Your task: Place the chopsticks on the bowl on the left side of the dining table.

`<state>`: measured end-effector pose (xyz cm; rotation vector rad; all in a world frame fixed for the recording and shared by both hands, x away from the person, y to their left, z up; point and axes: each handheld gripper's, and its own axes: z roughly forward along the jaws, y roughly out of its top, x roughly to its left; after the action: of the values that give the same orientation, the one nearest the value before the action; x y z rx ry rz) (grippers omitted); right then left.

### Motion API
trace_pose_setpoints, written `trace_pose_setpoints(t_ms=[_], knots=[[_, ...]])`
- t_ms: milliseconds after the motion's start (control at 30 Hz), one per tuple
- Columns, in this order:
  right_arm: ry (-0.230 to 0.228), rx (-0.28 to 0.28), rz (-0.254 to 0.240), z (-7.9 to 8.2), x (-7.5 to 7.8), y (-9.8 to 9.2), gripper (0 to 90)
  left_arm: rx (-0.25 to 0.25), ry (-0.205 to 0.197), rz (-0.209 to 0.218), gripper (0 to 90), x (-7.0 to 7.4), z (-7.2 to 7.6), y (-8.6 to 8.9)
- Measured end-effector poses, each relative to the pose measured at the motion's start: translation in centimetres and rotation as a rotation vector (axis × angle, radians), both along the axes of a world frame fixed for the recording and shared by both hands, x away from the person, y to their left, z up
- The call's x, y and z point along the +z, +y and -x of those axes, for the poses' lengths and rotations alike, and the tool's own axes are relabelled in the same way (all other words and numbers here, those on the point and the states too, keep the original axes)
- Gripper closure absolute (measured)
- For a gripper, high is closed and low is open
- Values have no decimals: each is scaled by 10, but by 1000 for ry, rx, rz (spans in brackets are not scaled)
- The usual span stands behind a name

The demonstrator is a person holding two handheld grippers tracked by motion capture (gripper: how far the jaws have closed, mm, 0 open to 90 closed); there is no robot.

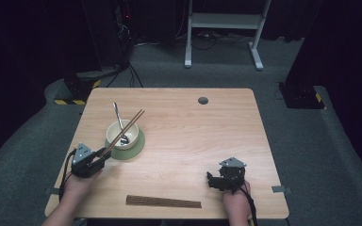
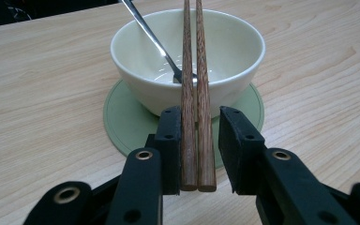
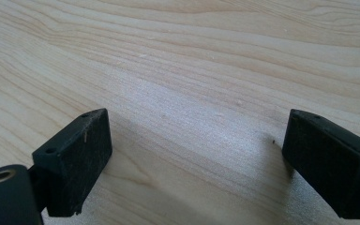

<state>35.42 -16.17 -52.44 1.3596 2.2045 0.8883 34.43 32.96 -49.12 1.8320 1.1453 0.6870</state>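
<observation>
A cream bowl [image 1: 121, 133] [image 2: 234, 51] stands on a round green coaster [image 1: 139, 145] [image 2: 122, 117] at the table's left. A metal spoon [image 1: 116, 114] [image 2: 150, 37] leans inside it. A pair of brown wooden chopsticks [image 1: 128, 128] [image 2: 198, 108] slants over the bowl's rim, its near ends between the jaws of my left gripper [image 1: 104, 153] [image 2: 199, 136]. The left jaw touches the pair, and a thin gap shows at the right jaw. My right gripper [image 1: 212, 179] [image 3: 197, 154] rests open over bare wood at the front right, holding nothing.
A dark brown strip that looks like more chopsticks [image 1: 164, 202] lies along the table's front edge [image 1: 169, 217], between the two hands. A grey cable hole [image 1: 202, 100] sits near the far edge. Dark stands and a white frame [image 1: 224, 21] stand on the floor beyond.
</observation>
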Motion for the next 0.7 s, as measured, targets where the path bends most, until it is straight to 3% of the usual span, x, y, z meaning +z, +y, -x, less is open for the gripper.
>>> trace_pose_setpoints(t_ms=[467, 700], knots=[[0, 1, 2, 0, 0, 0, 81, -19, 2, -2, 761, 0, 0, -2], [0, 0, 0, 0, 0, 0, 81, -61, -7, -12, 760, 1, 5, -5]])
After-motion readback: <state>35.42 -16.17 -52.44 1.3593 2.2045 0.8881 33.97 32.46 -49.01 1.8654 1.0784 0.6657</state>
